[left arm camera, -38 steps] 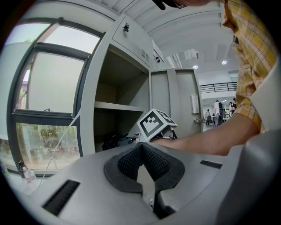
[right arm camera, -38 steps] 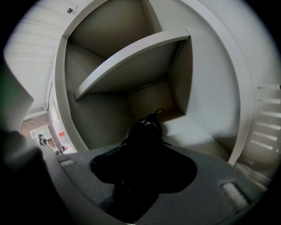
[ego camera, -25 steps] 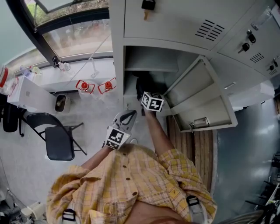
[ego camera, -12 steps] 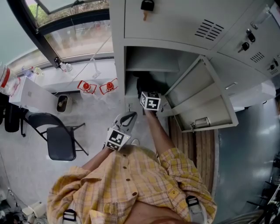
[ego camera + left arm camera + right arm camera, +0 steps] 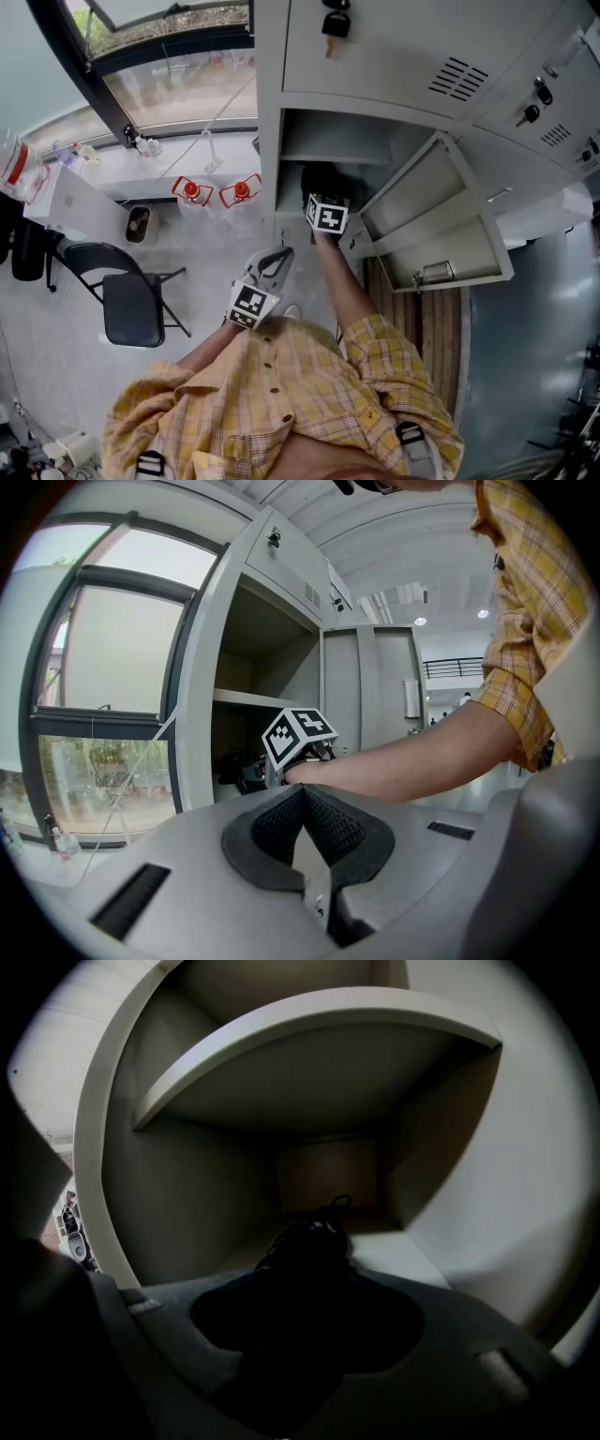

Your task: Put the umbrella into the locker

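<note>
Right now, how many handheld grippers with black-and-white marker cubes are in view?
2. The left gripper hangs outside the grey metal locker; the right gripper reaches inside, gripping the black folded umbrella.

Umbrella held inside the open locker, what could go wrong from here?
1. The right gripper holds the umbrella low under the shelf. If it is released near the front of the locker floor, it might roll out.
2. Its cord loop could catch the jaws on withdrawal.
3. The open door hangs close beside the right forearm and may get knocked.
</note>
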Motion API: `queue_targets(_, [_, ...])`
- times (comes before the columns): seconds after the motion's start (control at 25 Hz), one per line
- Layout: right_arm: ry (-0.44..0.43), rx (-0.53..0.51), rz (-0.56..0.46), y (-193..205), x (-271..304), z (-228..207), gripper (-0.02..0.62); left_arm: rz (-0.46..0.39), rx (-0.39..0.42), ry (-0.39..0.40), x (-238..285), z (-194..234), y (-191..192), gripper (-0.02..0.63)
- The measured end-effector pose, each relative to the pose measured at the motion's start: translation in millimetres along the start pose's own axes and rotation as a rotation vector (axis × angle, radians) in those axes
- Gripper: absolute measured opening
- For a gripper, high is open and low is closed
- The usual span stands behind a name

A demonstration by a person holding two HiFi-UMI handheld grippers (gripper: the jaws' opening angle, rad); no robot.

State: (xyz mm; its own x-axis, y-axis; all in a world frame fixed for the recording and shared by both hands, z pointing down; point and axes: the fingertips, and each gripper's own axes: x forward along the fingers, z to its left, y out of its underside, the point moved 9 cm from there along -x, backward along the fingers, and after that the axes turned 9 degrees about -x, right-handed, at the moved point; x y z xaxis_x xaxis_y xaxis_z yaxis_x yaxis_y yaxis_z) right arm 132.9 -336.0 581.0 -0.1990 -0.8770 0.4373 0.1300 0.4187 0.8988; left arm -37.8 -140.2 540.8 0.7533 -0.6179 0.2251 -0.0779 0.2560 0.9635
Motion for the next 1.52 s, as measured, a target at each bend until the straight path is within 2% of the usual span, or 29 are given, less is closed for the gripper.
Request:
queue_targets(0.28, [0.013, 0.015, -0.007, -4, 9, -3, 0.216, -0.009, 0.003, -0.012, -2, 7, -2, 0.000])
queue_targets(0.48, [0.013, 0.014, -0.010, -5, 11, -3, 0.218, -0.022, -0.028, -0.028, -2, 15, -2, 0.000])
queue_targets(0.72, [-0.016, 0.066, -0.021, -5, 9, -6, 0.253, -0.020, -0.049, -0.027, -2, 17, -1, 0.000])
queue_targets(0.96, [-0.038, 0.033, -0.047, -6, 2, -7, 0.286, -0.016, -0.056, -0.012, -2, 17, 0, 0.000])
queue_targets(1.08, [-0.050, 0.039, -0.070, -5, -3, -8, 0.299, -0.015, -0.057, -0.005, 0, 17, 0, 0.000])
queue_targets(1.4, [-0.066, -0.007, -0.210, -9, -28, -7, 0.310, -0.020, -0.034, 0.023, 6, 10, -5, 0.000])
queue_targets(1.52, [-0.072, -0.009, -0.218, -6, -36, -8, 0.310, -0.019, -0.037, 0.026, 7, 8, -4, 0.000])
